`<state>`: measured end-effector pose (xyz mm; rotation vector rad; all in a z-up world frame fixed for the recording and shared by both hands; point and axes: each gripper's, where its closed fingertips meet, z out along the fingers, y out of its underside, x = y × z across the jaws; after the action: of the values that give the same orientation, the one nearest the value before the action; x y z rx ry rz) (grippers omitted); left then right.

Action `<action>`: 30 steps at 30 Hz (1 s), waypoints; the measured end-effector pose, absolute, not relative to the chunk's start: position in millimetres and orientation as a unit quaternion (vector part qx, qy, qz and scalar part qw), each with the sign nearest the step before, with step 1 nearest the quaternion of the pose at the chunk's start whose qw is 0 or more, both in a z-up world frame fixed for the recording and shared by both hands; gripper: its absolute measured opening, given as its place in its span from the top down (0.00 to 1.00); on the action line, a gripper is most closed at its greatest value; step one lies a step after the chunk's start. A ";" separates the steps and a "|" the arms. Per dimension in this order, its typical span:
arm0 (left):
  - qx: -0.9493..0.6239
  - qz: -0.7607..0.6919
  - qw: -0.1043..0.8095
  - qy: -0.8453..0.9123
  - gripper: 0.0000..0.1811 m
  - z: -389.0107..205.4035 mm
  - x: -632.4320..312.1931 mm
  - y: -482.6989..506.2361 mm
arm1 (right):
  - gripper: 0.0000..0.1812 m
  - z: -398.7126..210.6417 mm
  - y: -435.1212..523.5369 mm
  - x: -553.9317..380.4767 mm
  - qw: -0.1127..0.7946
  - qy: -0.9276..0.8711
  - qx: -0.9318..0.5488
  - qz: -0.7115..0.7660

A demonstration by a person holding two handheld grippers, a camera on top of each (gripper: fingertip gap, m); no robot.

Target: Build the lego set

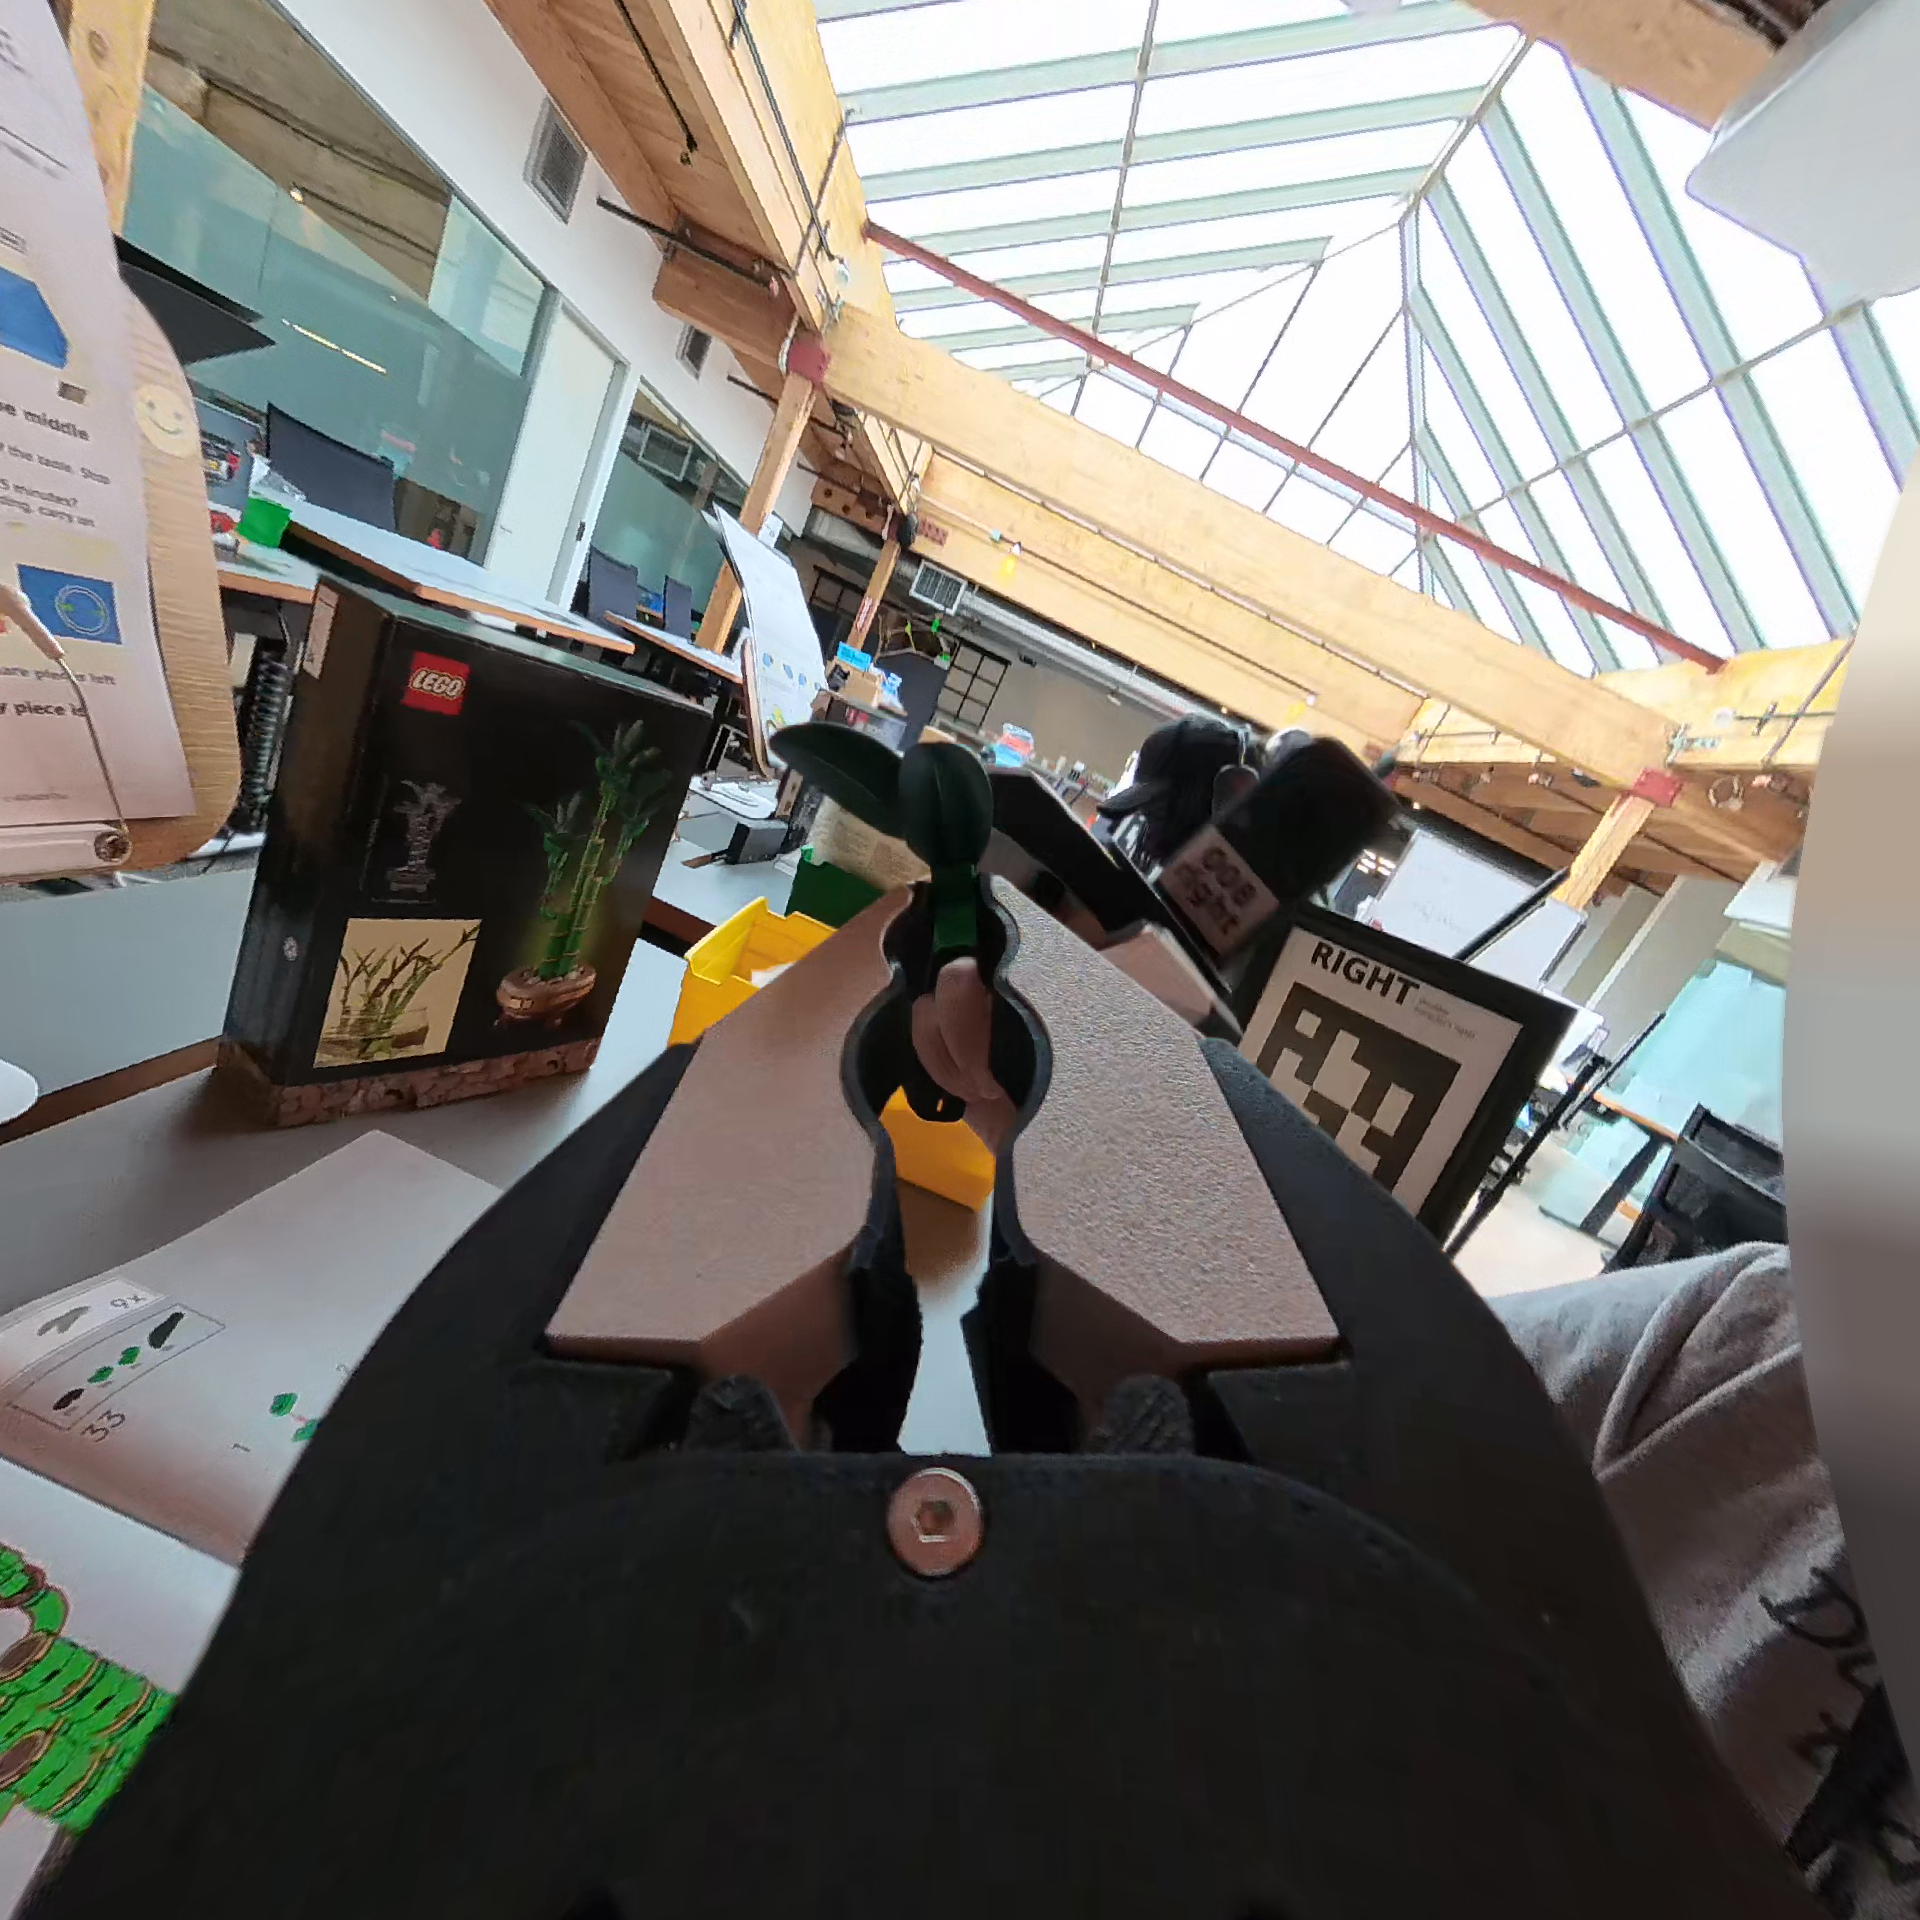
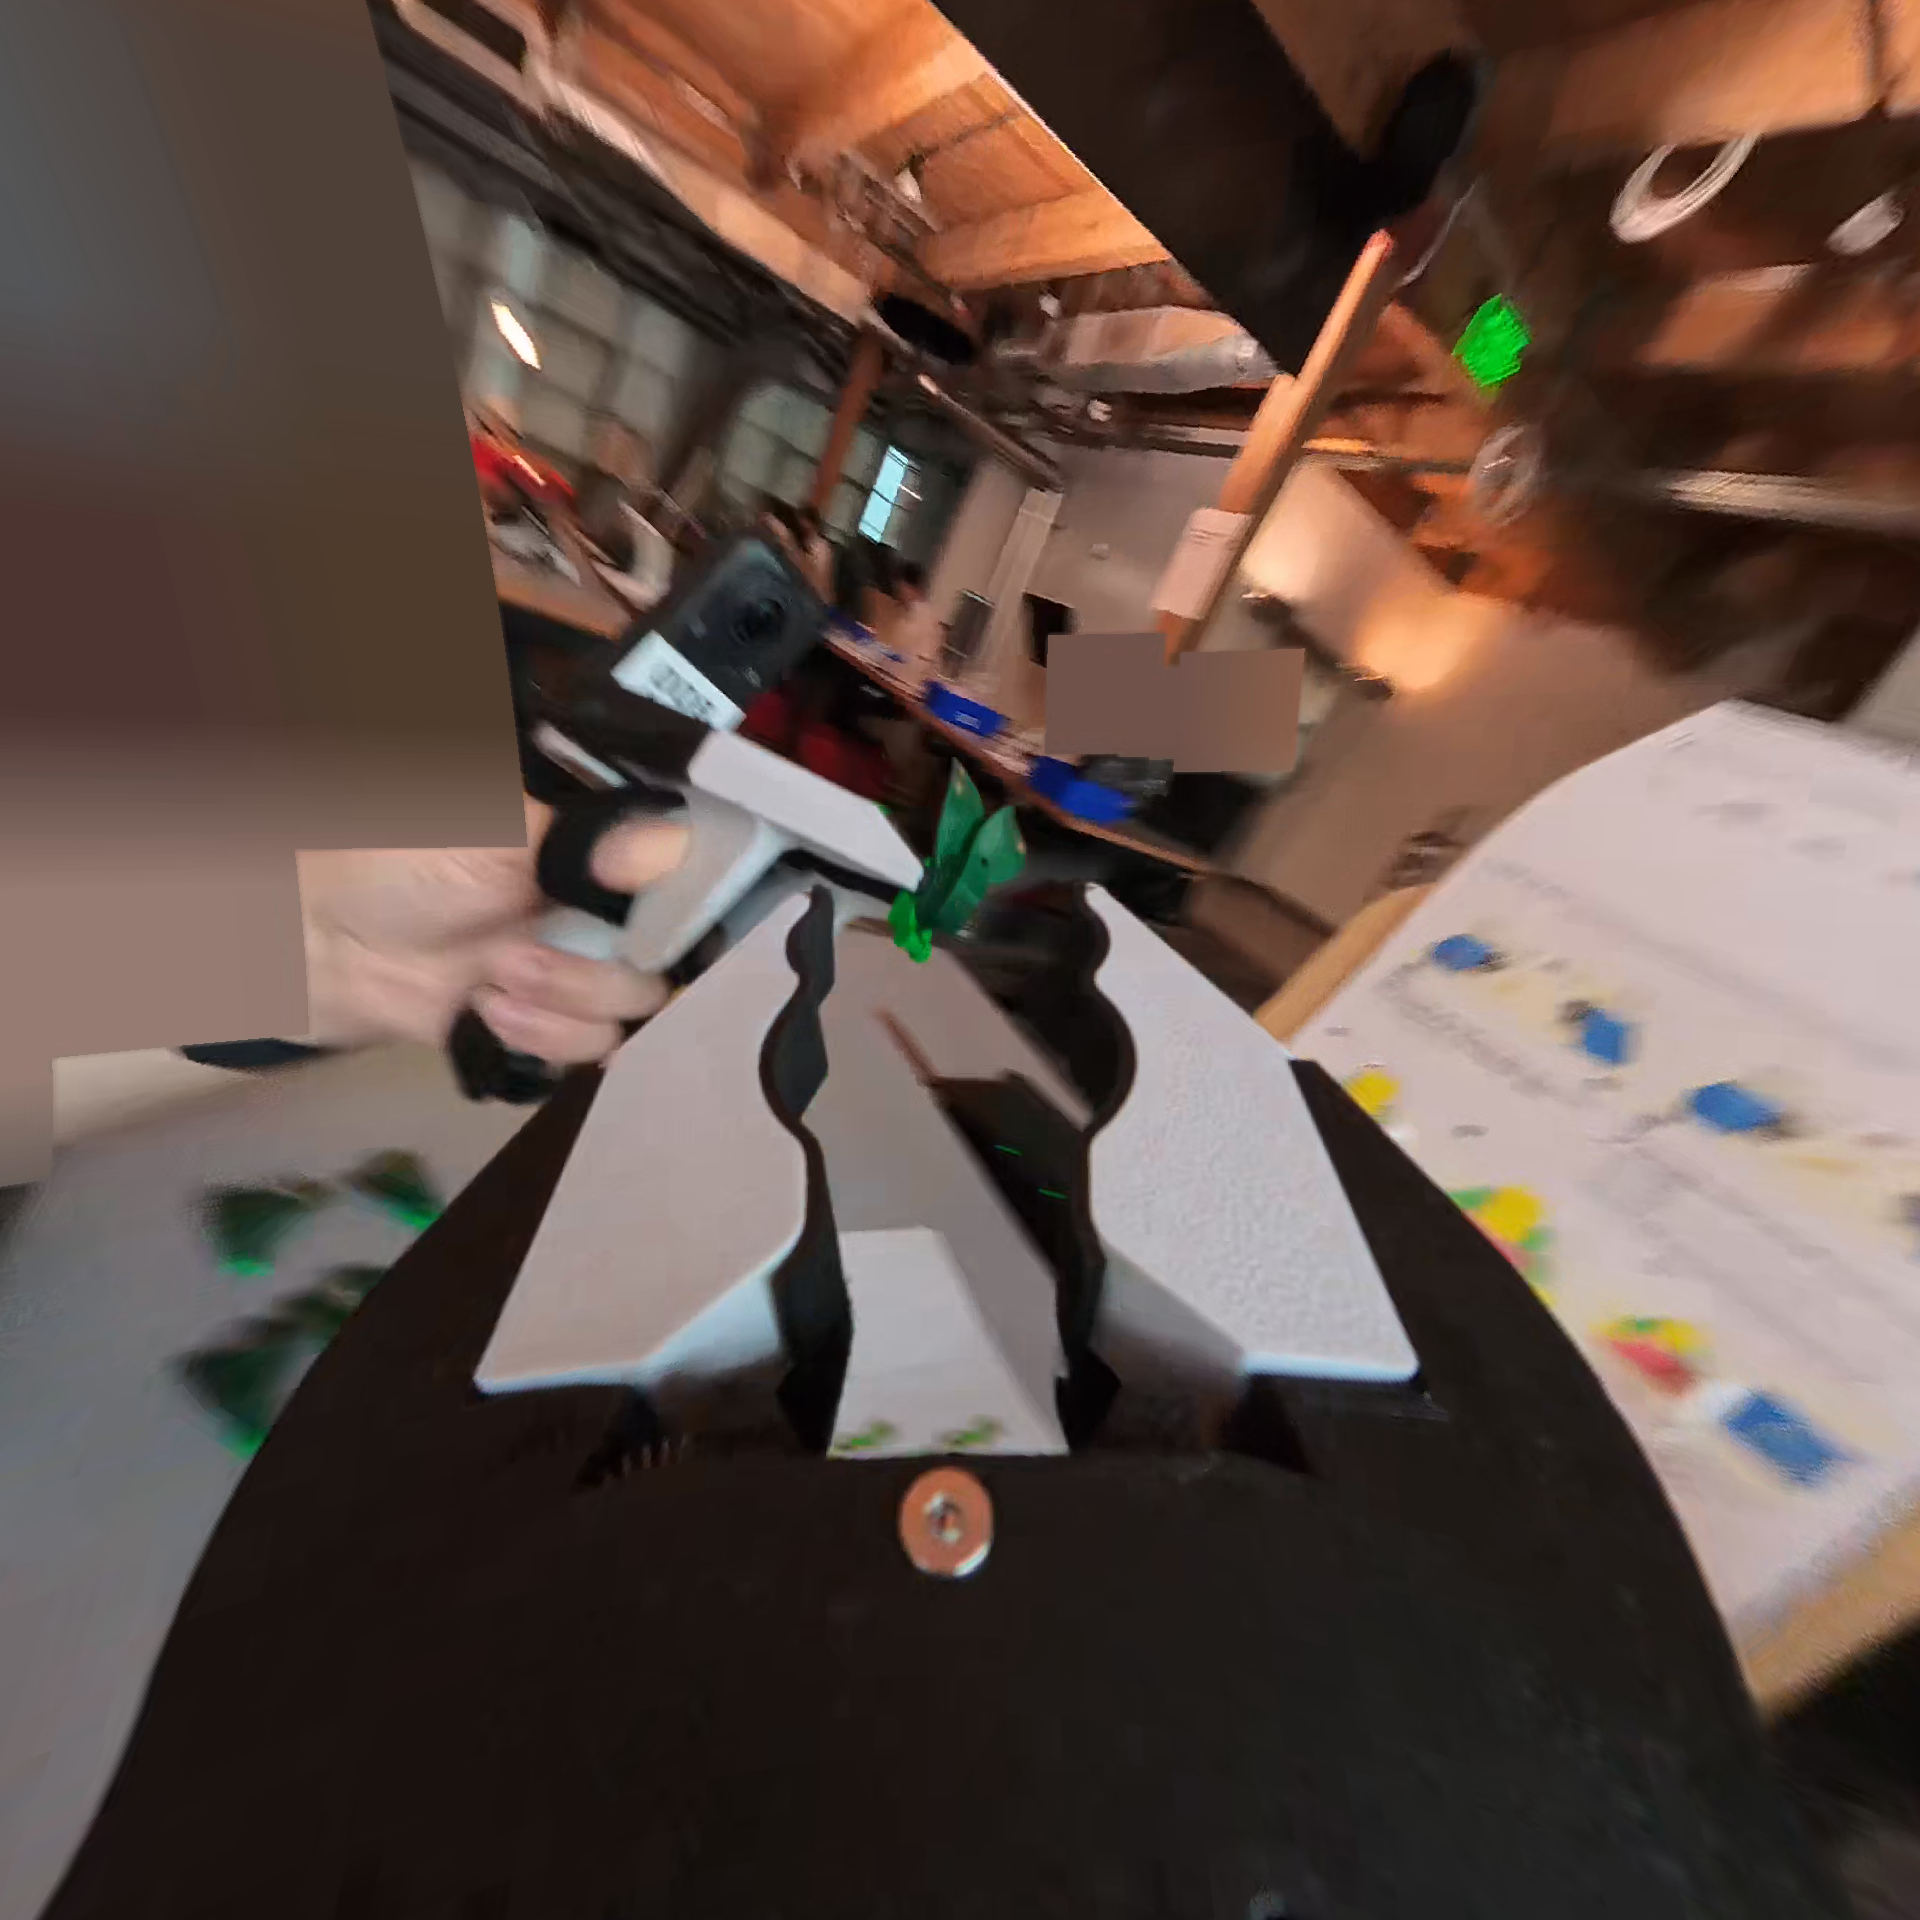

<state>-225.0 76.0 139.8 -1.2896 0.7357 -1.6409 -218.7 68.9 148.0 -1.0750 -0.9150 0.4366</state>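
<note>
Left hand-held gripper: fingers pressed together on the bright green stem of a small plastic leaf sprig; two dark green leaves stand above the tips.
Right hand-held gripper: jaws spread, empty; tips just beside the sprig, seemingly short of contact, though the right wrist view is blurred.
Sprig location: raised above the grey table, between both tools.
Loose parts: dark and bright green leaf pieces lie on the table.
References: open white instruction booklet; black set box with bamboo picture.
Step in hand: probably joining or re-gripping the sprig.
Technique: hold the left grip steady, align the right tips on the stem, close gently; avoid twisting the thin stem.
</note>
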 end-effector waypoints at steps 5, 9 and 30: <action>-0.516 -0.668 0.460 0.276 0.97 142.4 -223.1 73.7 | 0.87 146.2 71.6 -223.4 0.781 -0.432 -0.451 -0.015; -0.512 -0.668 0.472 0.263 0.97 144.8 -224.6 74.4 | 0.89 142.1 75.2 -226.6 0.771 -0.437 -0.458 -0.069; -0.497 -0.674 0.495 0.230 0.97 143.2 -221.4 72.9 | 0.93 143.1 78.3 -226.8 0.781 -0.386 -0.486 -0.070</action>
<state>-221.4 72.9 143.2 -1.2044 0.5572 -1.6338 -226.8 78.3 143.1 -1.0496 -0.8333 -0.1502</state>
